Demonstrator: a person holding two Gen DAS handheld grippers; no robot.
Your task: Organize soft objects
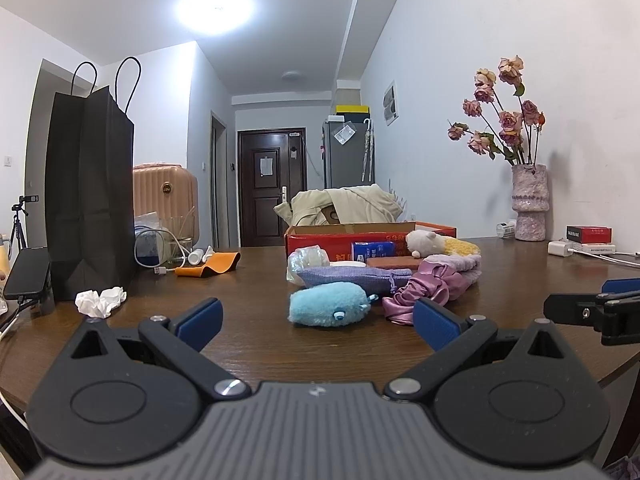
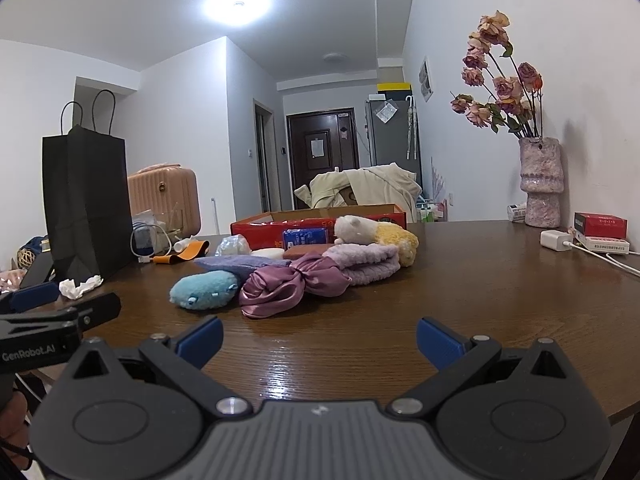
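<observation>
Beyond both claws, the red box (image 1: pixel 344 236) sits farthest back with the soft pile unsorted before it: lilac fleece (image 2: pixel 366 262), satin scrunchie (image 2: pixel 296 284), blue plush (image 1: pixel 330 304) nearest. Left gripper (image 1: pixel 318 318) and right gripper (image 2: pixel 318 340) gape empty; I judge nothing organized yet.

glossy wood table (image 2: pixel 460 280), fluffy blue plush (image 2: pixel 204 290) (satin scrunchie (image 2: pixel 288 286) shiny).
</observation>
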